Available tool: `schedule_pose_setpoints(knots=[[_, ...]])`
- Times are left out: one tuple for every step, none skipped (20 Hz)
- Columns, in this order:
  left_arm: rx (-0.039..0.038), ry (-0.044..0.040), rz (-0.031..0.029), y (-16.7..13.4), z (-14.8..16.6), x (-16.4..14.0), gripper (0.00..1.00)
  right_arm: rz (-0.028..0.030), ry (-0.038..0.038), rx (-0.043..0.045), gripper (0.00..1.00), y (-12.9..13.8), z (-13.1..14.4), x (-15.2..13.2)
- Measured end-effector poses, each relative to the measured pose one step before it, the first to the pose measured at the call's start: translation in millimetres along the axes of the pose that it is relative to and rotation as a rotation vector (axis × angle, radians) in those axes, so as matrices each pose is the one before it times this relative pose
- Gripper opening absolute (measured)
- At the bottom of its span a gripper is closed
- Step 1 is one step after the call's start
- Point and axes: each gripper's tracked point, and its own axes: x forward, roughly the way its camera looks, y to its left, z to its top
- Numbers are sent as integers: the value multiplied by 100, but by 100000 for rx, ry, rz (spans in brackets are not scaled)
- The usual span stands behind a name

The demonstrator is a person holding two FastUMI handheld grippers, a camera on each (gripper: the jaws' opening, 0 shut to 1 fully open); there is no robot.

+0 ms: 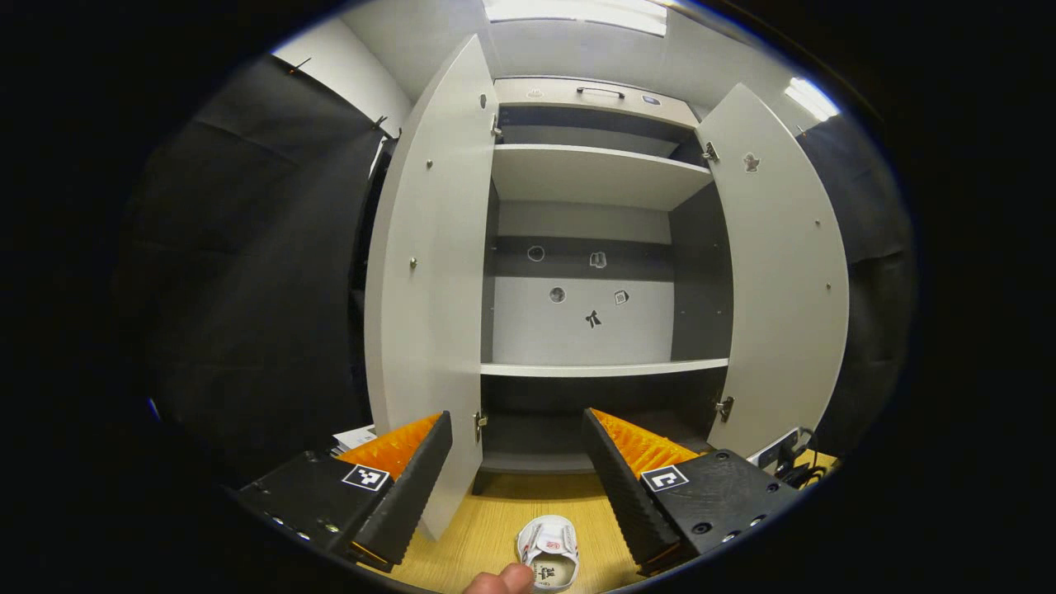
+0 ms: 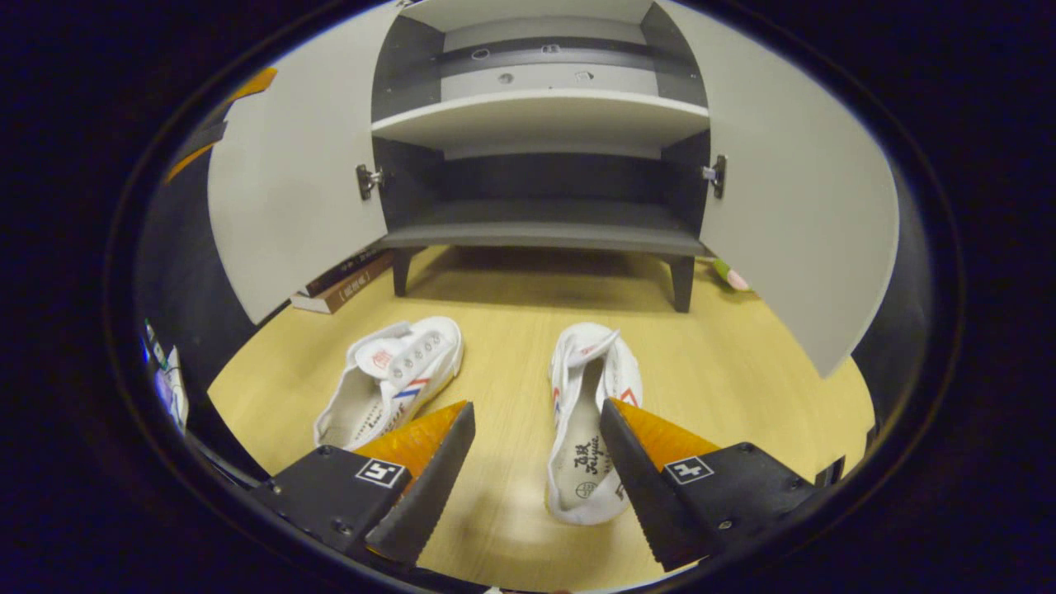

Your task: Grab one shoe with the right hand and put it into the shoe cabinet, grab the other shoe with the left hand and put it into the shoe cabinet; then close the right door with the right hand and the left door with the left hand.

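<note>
We saw the right shoe (image 2: 587,429) partly between the right gripper's (image 2: 536,412) spread jaws, on wooden floor (image 2: 742,371) before the open shoe cabinet (image 2: 540,115).

Two white shoes (image 2: 394,375) (image 2: 590,421) on floor before open shoe cabinet (image 2: 540,120).

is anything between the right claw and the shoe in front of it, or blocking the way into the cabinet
Nothing visible. The open right claw hangs over the white canvas shoe with bare wooden floor around it, and both grey cabinet doors stand open before the dark bottom shelf.
</note>
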Motion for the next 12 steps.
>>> schedule_pose_setpoints(knots=[[-375, 440, 394, 296, -102, 150, 95, 267, 1921, -3, 99, -29, -511, 689], [-492, 340, 236, 236, -176, 231, 95, 51, 920, 384, 99, 114, -262, 559], [-477, 370, 298, 209, -153, 154, 95, 417, 558, -56, 97, 63, -77, 650], [76, 492, 322, 200, -211, 129, 95, -27, 464, -273, 95, -29, -20, 375], [526, 446, 290, 207, -211, 222, 95, -287, 531, -174, 87, -16, 0, 471], [476, 343, 108, 131, -139, 167, 95, 416, 605, 45, 84, 175, -59, 593], [253, 281, 76, 63, -174, 85, 95, -171, 678, 49, 80, 9, 30, 594], [-21, 300, -60, 63, -137, 148, 95, -274, 684, -33, 78, -21, -50, 511], [-137, 309, -111, 27, -170, 194, 95, 1, 689, -42, 65, 85, 30, 490], [-114, 296, 70, 23, -94, 45, 95, -839, -137, -514, 67, -164, 147, 378], [-47, 493, 6, 9, -161, 201, 95, -847, -234, -1021, 62, -230, 235, 446], [19, 407, 11, 68, -143, 186, 95, -395, -90, -698, 55, -46, 49, 225]])
